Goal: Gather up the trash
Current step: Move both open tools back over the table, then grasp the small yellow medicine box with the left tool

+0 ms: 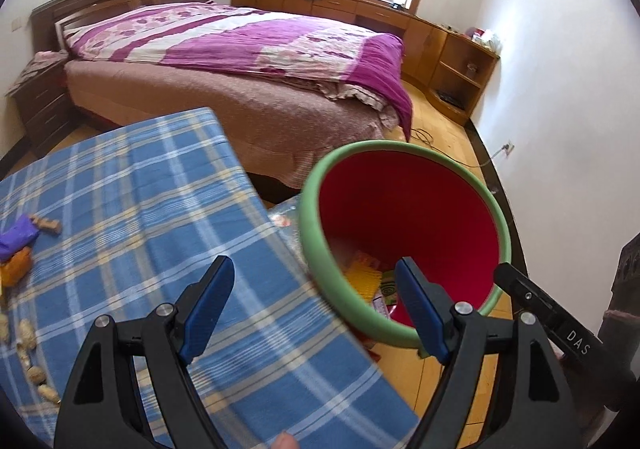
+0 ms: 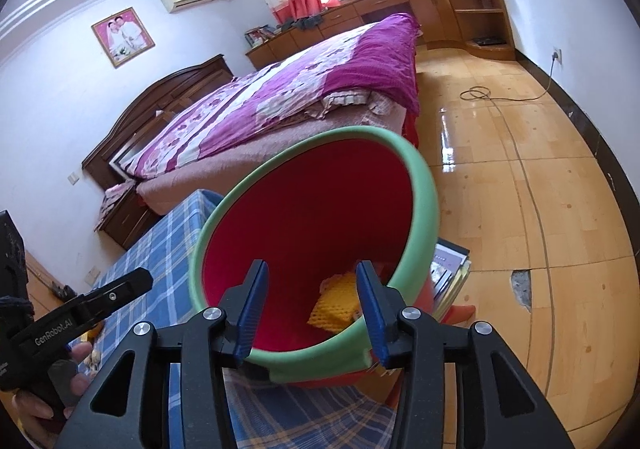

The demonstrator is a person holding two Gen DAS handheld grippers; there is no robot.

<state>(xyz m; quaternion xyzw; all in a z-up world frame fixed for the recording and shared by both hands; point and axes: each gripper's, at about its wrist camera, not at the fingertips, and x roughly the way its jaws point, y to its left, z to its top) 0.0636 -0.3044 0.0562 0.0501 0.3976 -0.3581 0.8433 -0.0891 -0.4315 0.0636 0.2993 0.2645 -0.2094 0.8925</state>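
A red bin with a green rim (image 1: 404,153) stands tilted beside the blue checked table (image 1: 140,209); it also shows in the right wrist view (image 2: 424,185). Inside lie a yellow foam net (image 2: 336,303) and wrappers (image 1: 384,289). My left gripper (image 1: 316,309) is open and empty over the table edge, its right finger over the bin rim. My right gripper (image 2: 312,311) has its jaws on either side of the bin's near rim; whether they grip it I cannot tell. A purple wrapper (image 1: 16,237), an orange wrapper (image 1: 16,269) and peanut shells (image 1: 28,349) lie on the table's left.
A bed with a purple quilt (image 1: 240,45) stands behind the table. Wooden cabinets (image 1: 440,45) line the far wall. A cable (image 2: 500,97) lies on the wooden floor. Books and papers (image 2: 448,269) are stacked beside the bin. A nightstand (image 1: 40,101) stands by the bed.
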